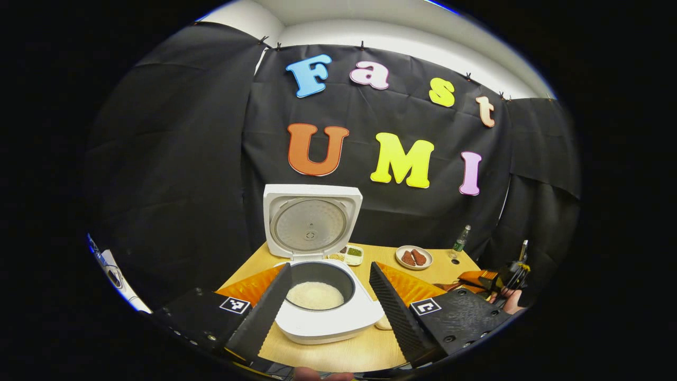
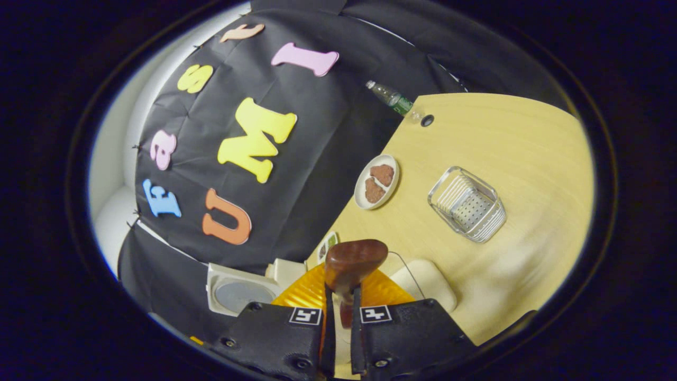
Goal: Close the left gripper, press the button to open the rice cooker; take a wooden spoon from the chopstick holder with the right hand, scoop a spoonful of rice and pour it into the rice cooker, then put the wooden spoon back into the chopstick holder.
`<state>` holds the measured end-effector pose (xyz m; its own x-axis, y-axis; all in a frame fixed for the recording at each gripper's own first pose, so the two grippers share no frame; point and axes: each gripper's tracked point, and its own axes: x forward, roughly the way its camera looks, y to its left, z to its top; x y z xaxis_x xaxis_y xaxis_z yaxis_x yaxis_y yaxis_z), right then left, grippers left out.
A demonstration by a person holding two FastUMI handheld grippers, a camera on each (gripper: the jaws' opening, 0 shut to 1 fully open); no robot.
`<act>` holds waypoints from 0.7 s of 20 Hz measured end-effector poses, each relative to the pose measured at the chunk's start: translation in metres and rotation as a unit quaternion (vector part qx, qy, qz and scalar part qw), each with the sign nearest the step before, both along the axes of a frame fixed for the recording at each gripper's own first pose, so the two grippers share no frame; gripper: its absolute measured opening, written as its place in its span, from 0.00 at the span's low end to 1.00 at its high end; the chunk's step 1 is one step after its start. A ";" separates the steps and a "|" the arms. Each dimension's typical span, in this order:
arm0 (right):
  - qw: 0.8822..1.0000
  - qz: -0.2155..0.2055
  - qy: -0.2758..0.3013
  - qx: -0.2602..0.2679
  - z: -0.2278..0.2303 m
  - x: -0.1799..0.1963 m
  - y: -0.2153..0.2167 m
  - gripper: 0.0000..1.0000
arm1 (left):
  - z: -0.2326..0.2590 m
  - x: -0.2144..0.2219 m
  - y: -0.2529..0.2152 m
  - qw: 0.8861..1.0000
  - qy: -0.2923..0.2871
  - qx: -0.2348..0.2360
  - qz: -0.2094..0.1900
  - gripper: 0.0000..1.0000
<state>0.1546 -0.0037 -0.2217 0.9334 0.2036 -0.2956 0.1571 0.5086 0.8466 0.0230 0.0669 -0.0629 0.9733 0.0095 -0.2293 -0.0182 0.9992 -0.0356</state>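
Right tongs (image 2: 341, 317) clamping smooth wooden spoon (image 2: 353, 259), left tongs (image 1: 330, 296) wide, rice cooker (image 1: 317, 264) open.

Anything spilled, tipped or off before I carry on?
Nothing stands out. The rice cooker sits open with rice inside, the right tool grips the wooden spoon, and the wire chopstick holder, plate and bottle stand upright on the table.

A plate (image 2: 376, 182) with two brown pieces sits near the table's (image 2: 508, 137) back edge, a bottle (image 2: 392, 99) and a dark cap (image 2: 427, 120) stand farther along, and a small tray (image 1: 350, 254) holds green and tan bits.
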 end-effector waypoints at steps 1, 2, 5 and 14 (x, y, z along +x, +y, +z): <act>1.000 0.002 -0.009 0.001 0.011 0.001 0.006 0.15 | 0.000 -0.003 0.003 1.000 -0.001 0.006 0.001 0.95; 1.000 0.008 -0.019 0.002 0.023 0.003 0.016 0.13 | -0.001 -0.006 0.008 1.000 -0.002 0.015 0.004 0.95; 0.998 0.043 -0.051 0.009 0.063 0.015 0.061 0.13 | -0.002 -0.017 0.019 1.000 -0.006 0.024 0.011 0.95; 0.979 0.173 -0.091 -0.059 0.105 0.059 0.229 0.13 | 0.010 -0.048 0.058 0.998 -0.052 -0.010 0.041 0.94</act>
